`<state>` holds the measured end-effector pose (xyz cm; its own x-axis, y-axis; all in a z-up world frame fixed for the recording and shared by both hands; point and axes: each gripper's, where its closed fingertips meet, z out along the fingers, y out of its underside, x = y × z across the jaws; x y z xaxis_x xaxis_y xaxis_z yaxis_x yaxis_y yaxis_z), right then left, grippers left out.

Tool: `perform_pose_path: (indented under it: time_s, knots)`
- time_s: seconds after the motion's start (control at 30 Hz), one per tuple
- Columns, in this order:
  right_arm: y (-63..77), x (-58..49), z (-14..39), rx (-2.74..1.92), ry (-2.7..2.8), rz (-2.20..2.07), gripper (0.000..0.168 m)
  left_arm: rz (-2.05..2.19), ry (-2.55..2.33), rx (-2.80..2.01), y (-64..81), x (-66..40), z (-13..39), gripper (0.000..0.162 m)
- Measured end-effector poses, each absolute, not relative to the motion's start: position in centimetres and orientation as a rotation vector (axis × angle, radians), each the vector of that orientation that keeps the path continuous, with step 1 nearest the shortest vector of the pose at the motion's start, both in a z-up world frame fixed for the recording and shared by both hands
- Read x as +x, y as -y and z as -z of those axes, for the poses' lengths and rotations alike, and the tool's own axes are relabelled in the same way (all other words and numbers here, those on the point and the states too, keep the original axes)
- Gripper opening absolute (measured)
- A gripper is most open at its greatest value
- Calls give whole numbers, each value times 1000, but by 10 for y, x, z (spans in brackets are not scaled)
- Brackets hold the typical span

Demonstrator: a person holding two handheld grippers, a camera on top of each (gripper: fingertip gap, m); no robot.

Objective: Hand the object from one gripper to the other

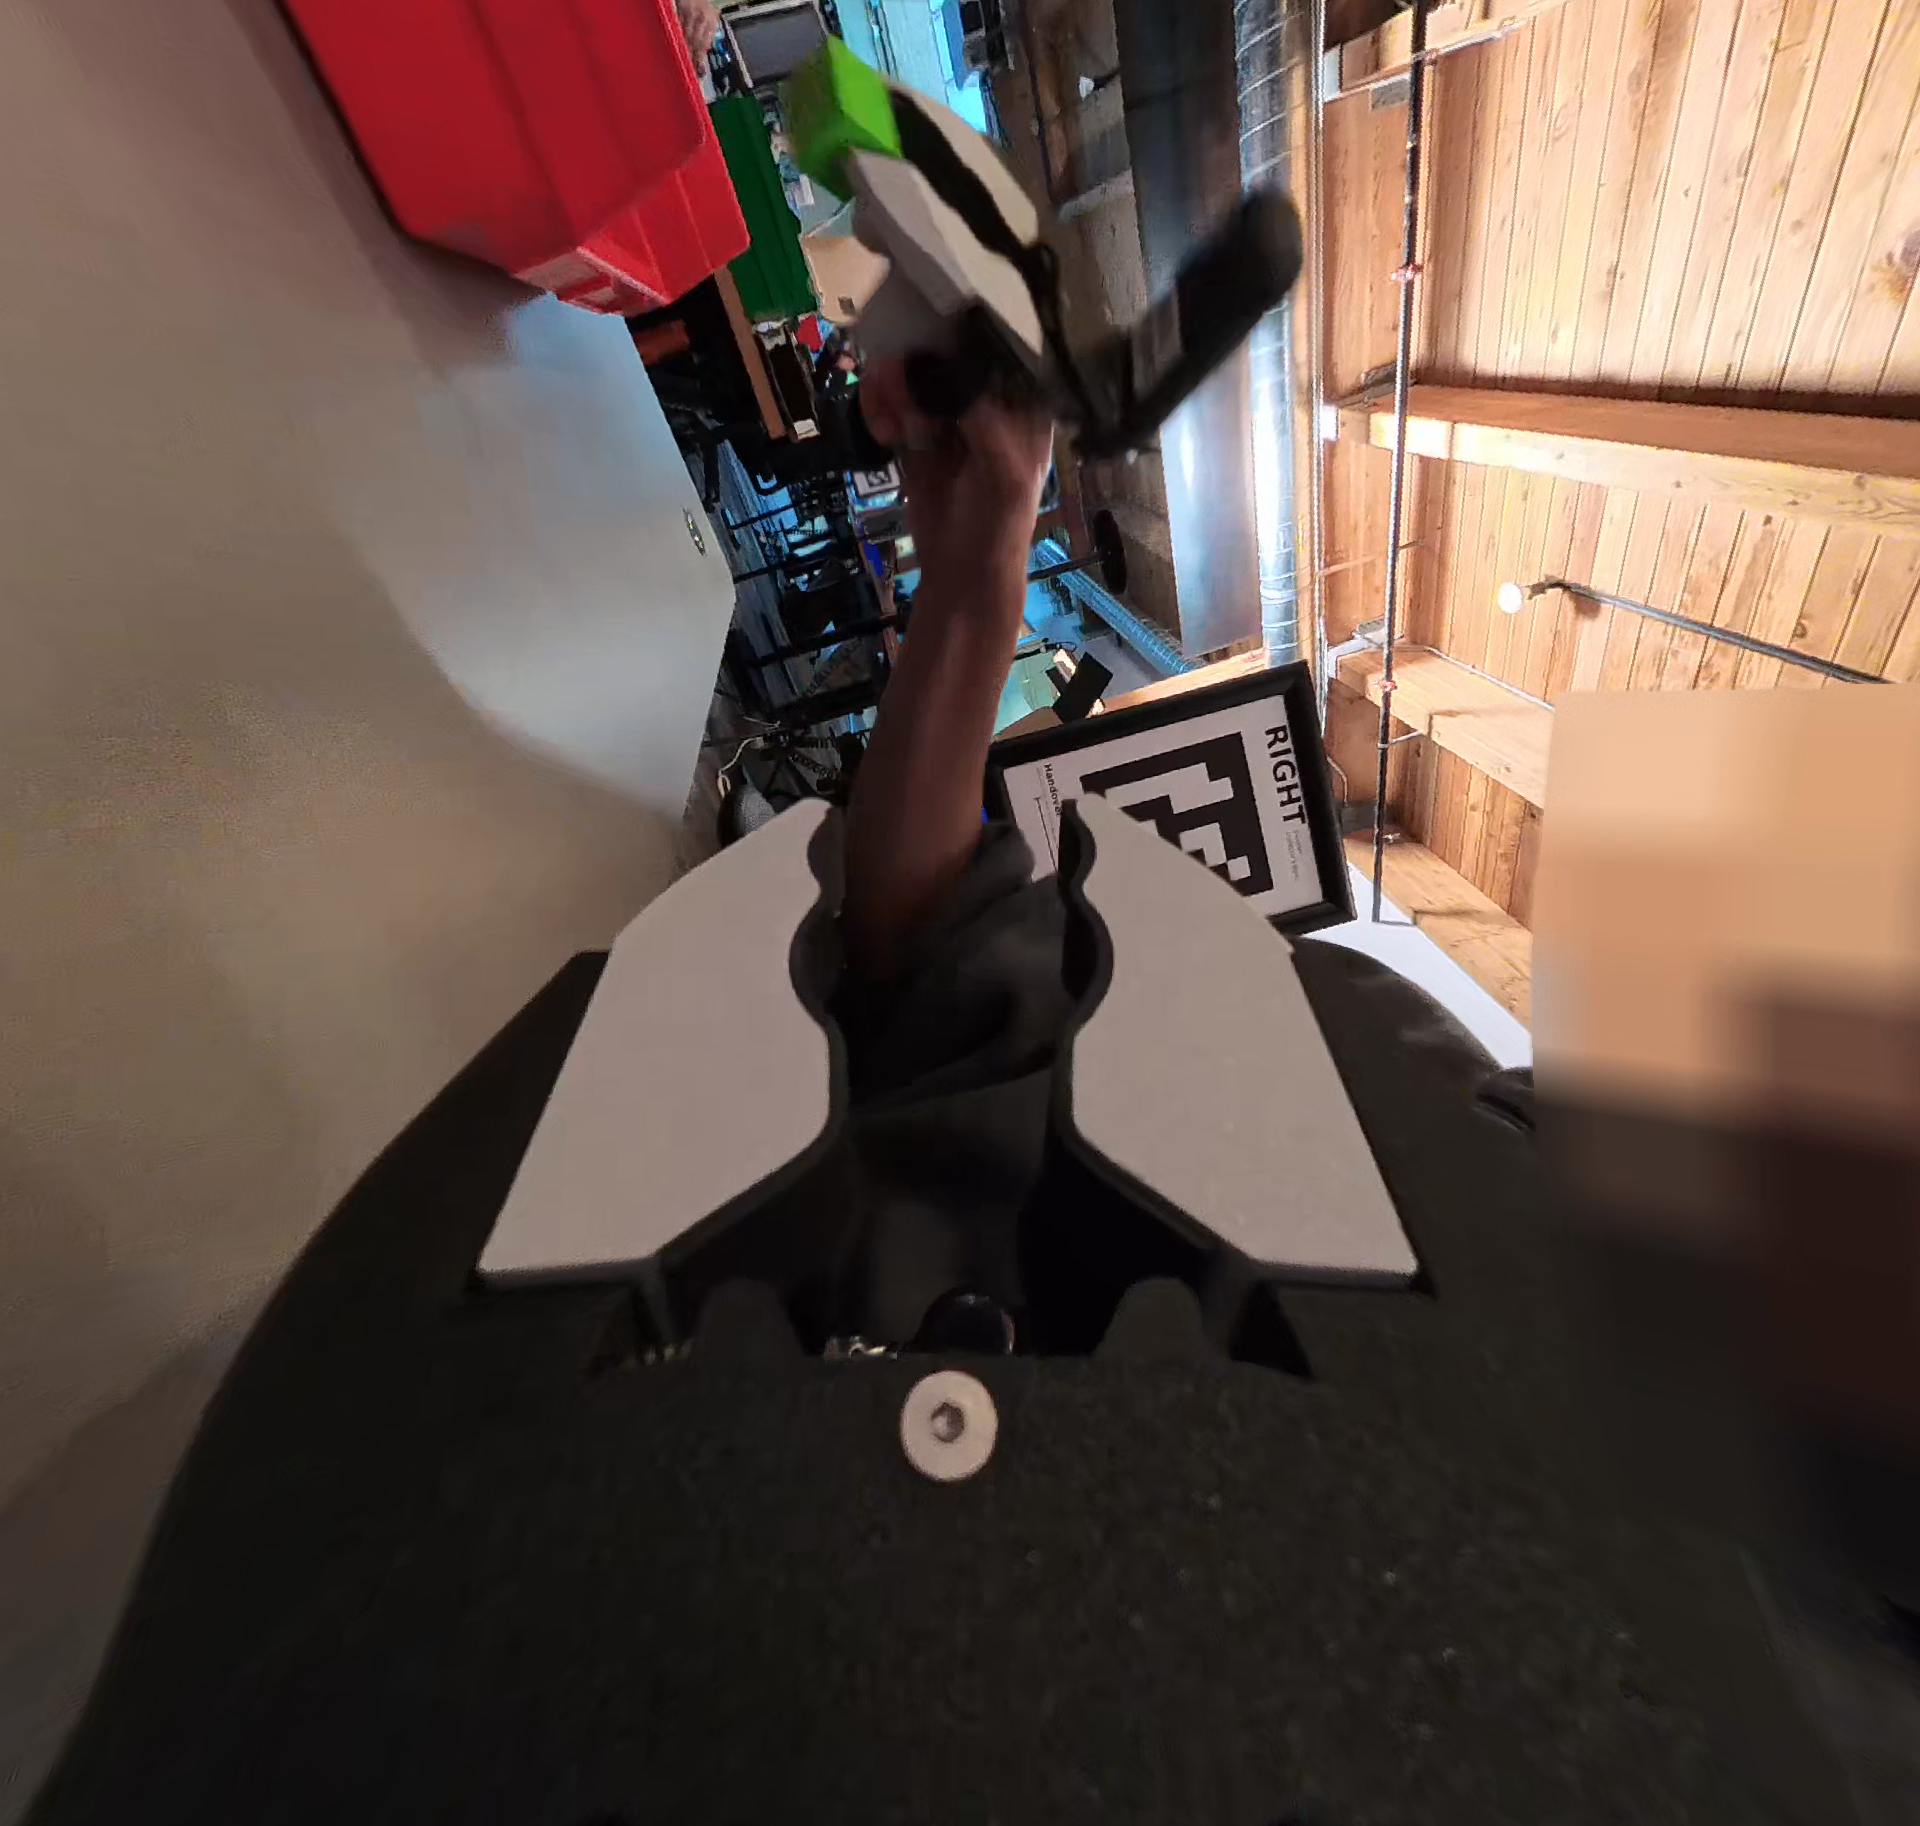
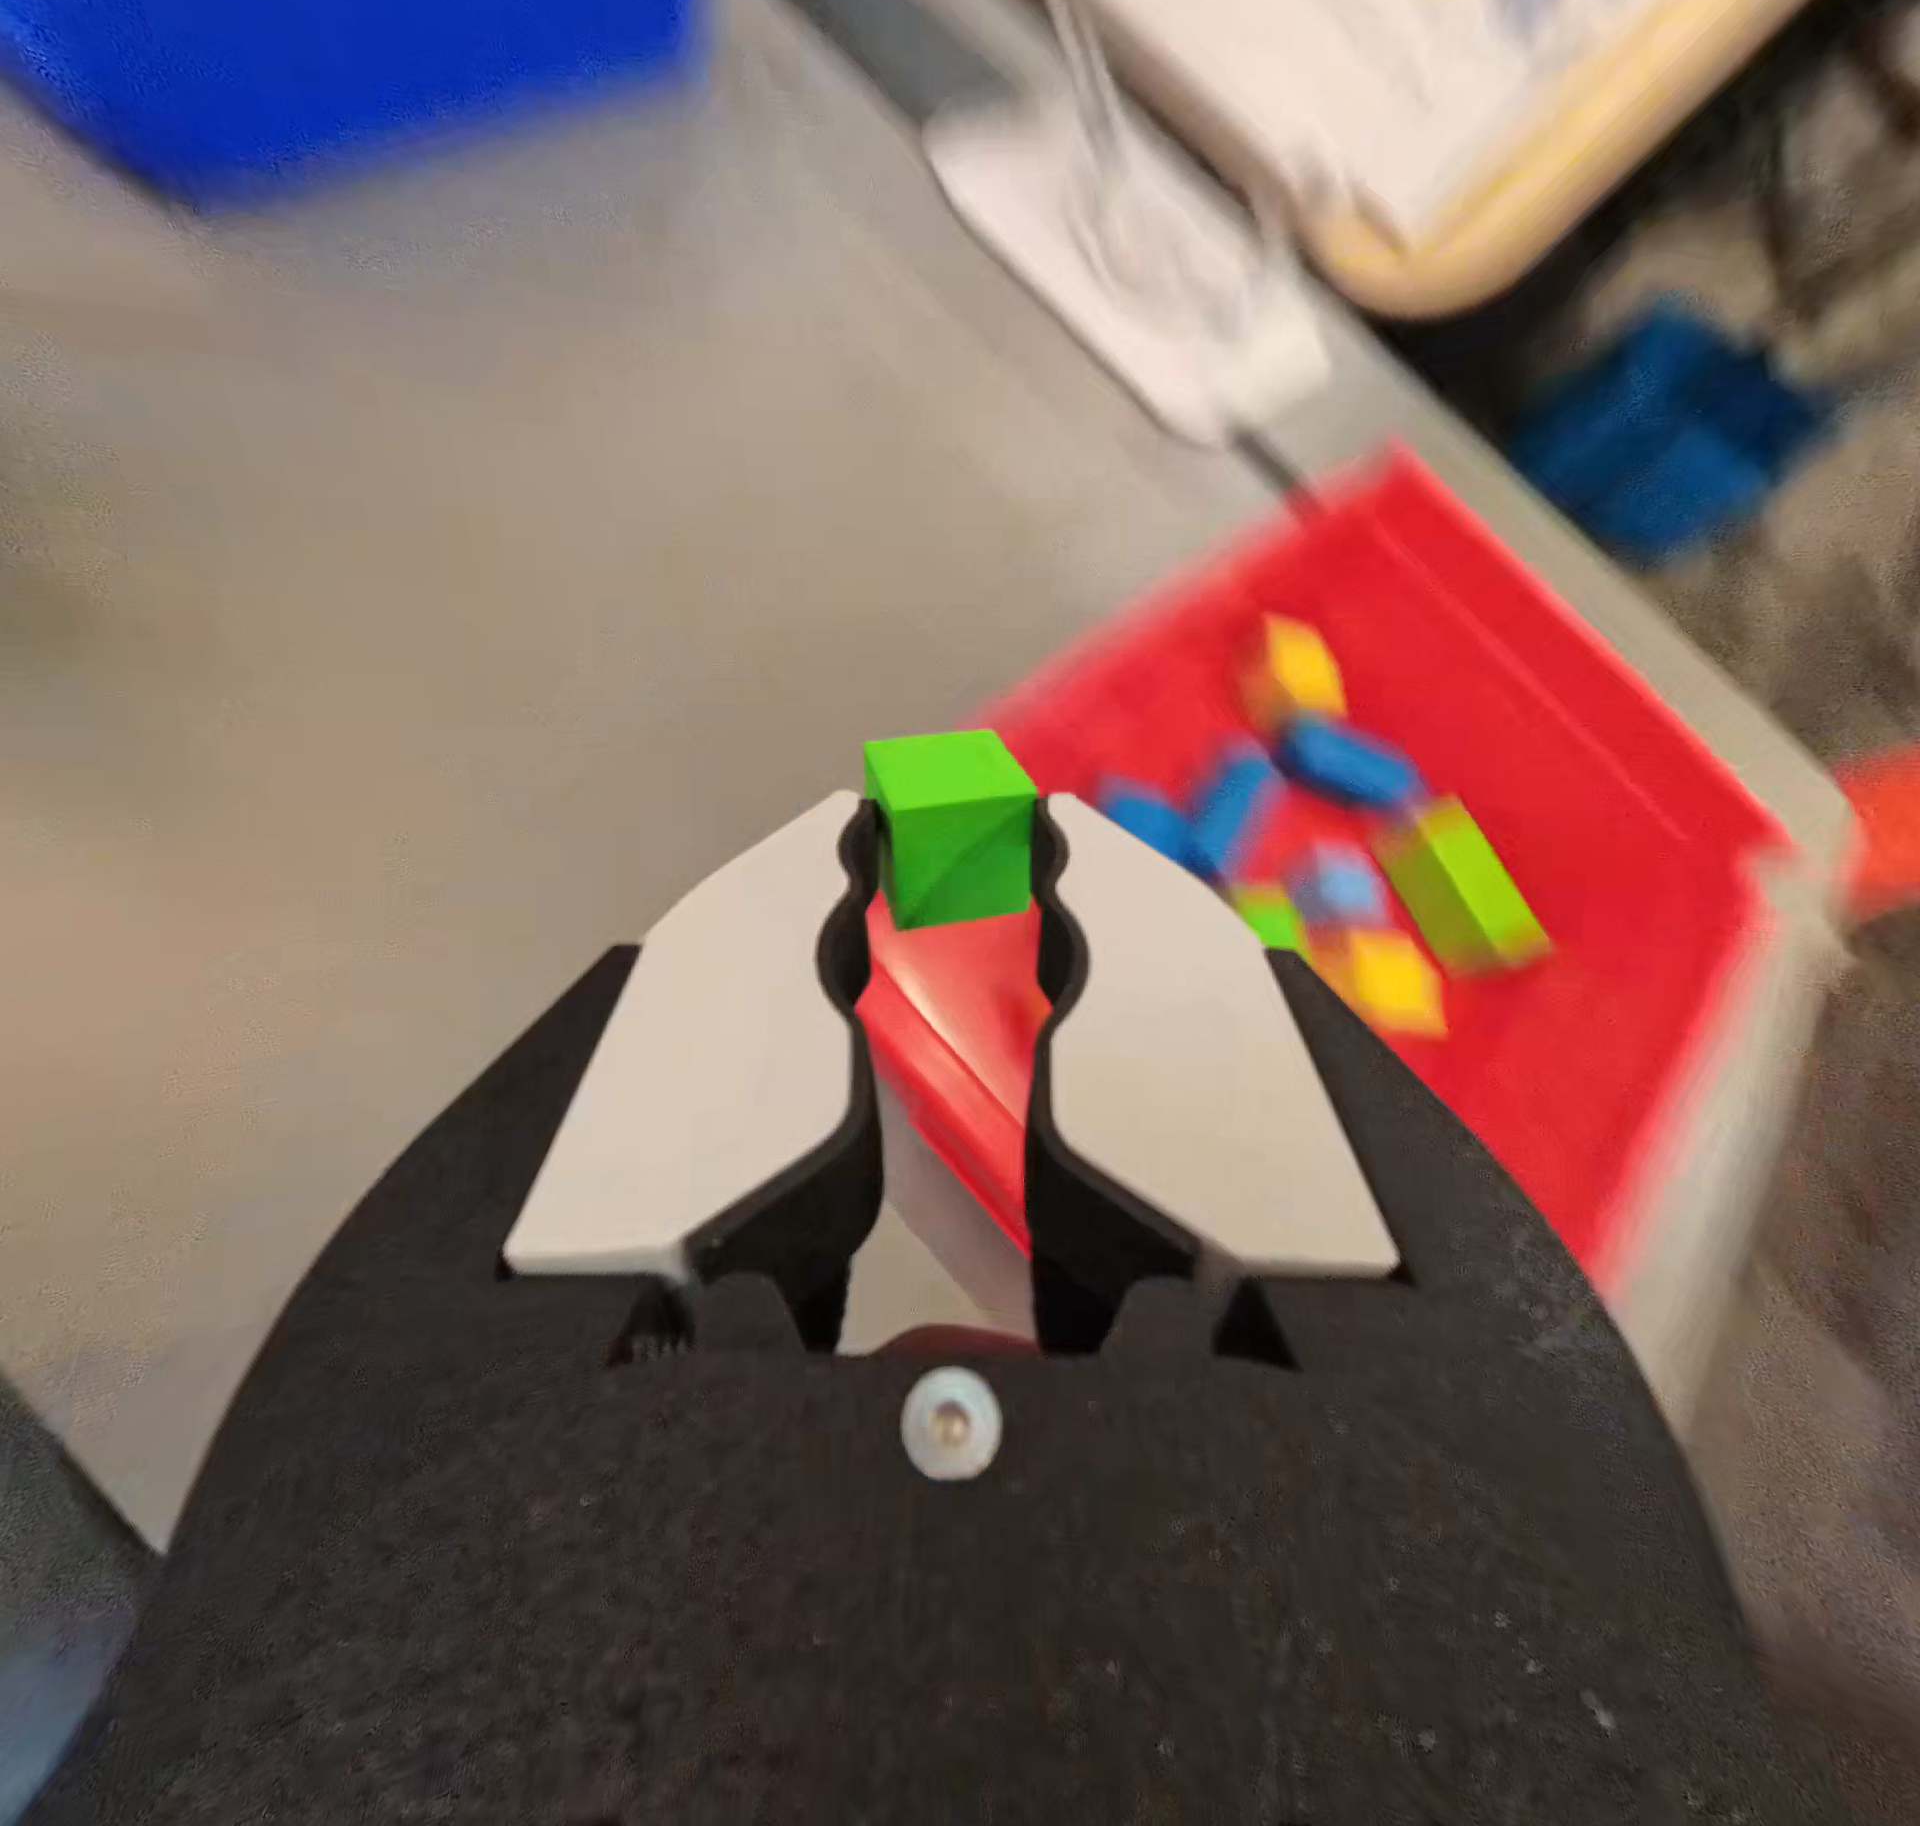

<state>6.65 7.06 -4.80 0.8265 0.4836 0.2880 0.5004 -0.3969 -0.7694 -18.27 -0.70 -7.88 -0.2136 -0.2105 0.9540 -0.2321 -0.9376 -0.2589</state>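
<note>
Right gripper point(image 2: 951, 831) — its jaws are clamped on a green cube point(image 2: 951, 826), pinched at the very tips across two opposite faces, with most of the cube standing proud beyond the fingertips point(image 2: 821, 820). Left gripper point(image 1: 951, 841): jaws apart, nothing between them, aimed toward the right gripper point(image 1: 883, 145), which appears farther off in that view with the cube point(image 1: 836, 114) at its end, well apart from the left. Below the right gripper lies a red bin point(image 2: 1558, 737) holding blurred blocks point(image 2: 1455, 872) in blue, yellow and green, on a grey table point(image 2: 416, 529); a blue box point(image 2: 343, 31) stands at the far corner.

Handling, as judged: the cube looks rigid, light and smooth-faced — probably plastic or painted wood — so it should neither deform nor break, though a tip grip on slick flat faces could let it twist or slip. The free pair of faces, and the exposed outer half, seem the best place for the left gripper to take hold, squarely and at right angles to the present grip.
</note>
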Motion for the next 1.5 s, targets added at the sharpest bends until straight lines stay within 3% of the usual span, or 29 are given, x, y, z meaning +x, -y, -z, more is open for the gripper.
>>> perform_pose_path:
  time_s: [0.13,0.3,0.57,0.67,0.73,0.9,1.03,1.17,1.3,1.4,1.5]
  knots:
    - [-61,173,95,-2655,569,193,28,-2338,601,2009,10,-181,82,37]
    - [-59,204,142,-3092,579,270,28,-2315,651,2041,13,-181,82,37]
    - [-59,217,183,-3385,304,336,28,-2318,690,2064,12,-185,79,36]
    - [-61,214,182,-3342,295,342,33,-2326,701,2057,12,-187,77,36]
    - [-61,214,172,-3288,326,394,52,-2300,737,2100,10,-189,80,36]
    - [-72,175,81,-2711,248,382,55,-2198,888,2345,-5,-197,92,37]
    - [-47,43,46,-2137,410,-163,50,-2049,1051,2612,-28,-210,98,37]
    - [20,-79,84,-1854,555,-714,54,-1909,1110,3121,-89,-255,65,33]
    - [43,-112,125,-1847,670,-709,53,-1218,1055,3584,-169,-328,42,53]
    - [43,-119,131,-1818,748,-645,51,-368,911,3655,-234,-386,64,55]
    - [43,-122,133,-1832,755,-696,51,-145,628,3508,-284,-405,92,52]
